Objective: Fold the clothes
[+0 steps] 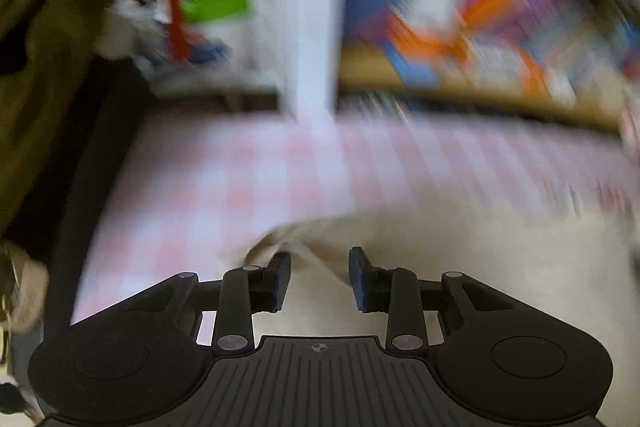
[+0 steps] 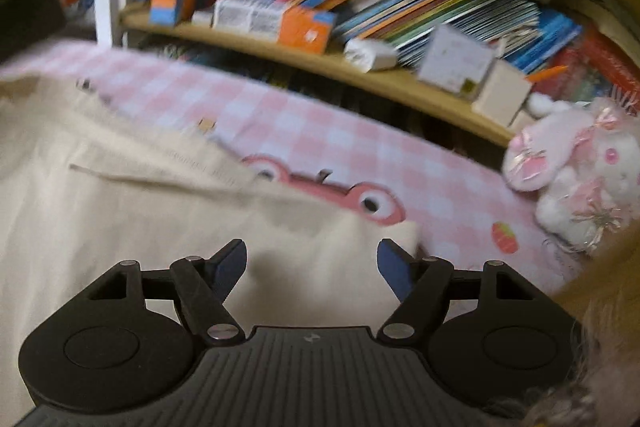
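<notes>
A cream garment [image 2: 120,211] lies spread on a pink checked sheet [image 2: 280,115]. In the right wrist view my right gripper [image 2: 312,263] hovers open over the garment's right part, near its edge by a pink frog print [image 2: 376,205]. The left wrist view is badly blurred. There my left gripper [image 1: 319,273] stands open over a bunched fold of the cream garment [image 1: 460,267], with cloth lying between its blue pads [image 1: 358,277] but not pinched.
A wooden shelf [image 2: 360,67] crammed with books and small boxes runs along the far side. A white and pink plush rabbit [image 2: 572,163] sits at the right. An olive cloth [image 1: 36,67] hangs at the left, beside a white post [image 1: 312,11].
</notes>
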